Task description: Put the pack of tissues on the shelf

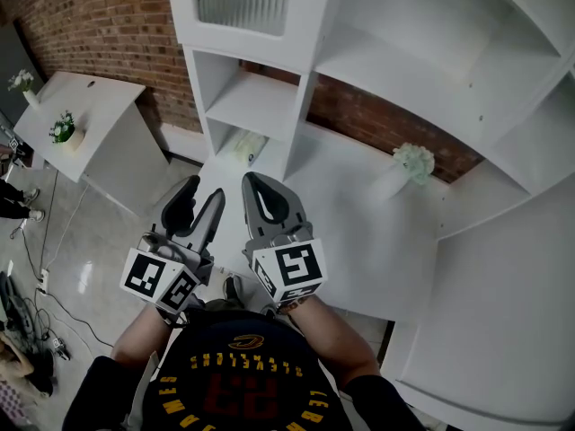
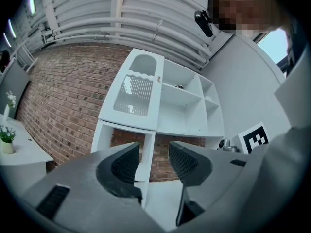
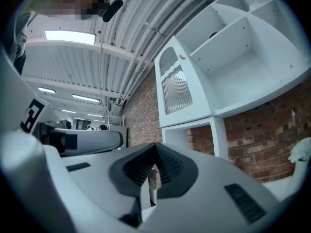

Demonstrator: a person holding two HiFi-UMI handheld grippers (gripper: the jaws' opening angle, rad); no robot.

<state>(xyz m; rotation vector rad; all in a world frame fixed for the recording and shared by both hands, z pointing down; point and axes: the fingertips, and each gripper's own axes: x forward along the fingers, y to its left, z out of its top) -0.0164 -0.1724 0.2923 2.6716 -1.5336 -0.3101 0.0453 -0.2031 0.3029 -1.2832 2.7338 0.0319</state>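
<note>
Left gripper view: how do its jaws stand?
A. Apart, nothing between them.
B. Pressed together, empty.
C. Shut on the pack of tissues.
A: on the left gripper the jaws stand apart, and through the gap only the white shelf unit and the brick wall show.

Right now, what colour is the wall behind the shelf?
Red-brown brick wall, clearest in left gripper view.
</note>
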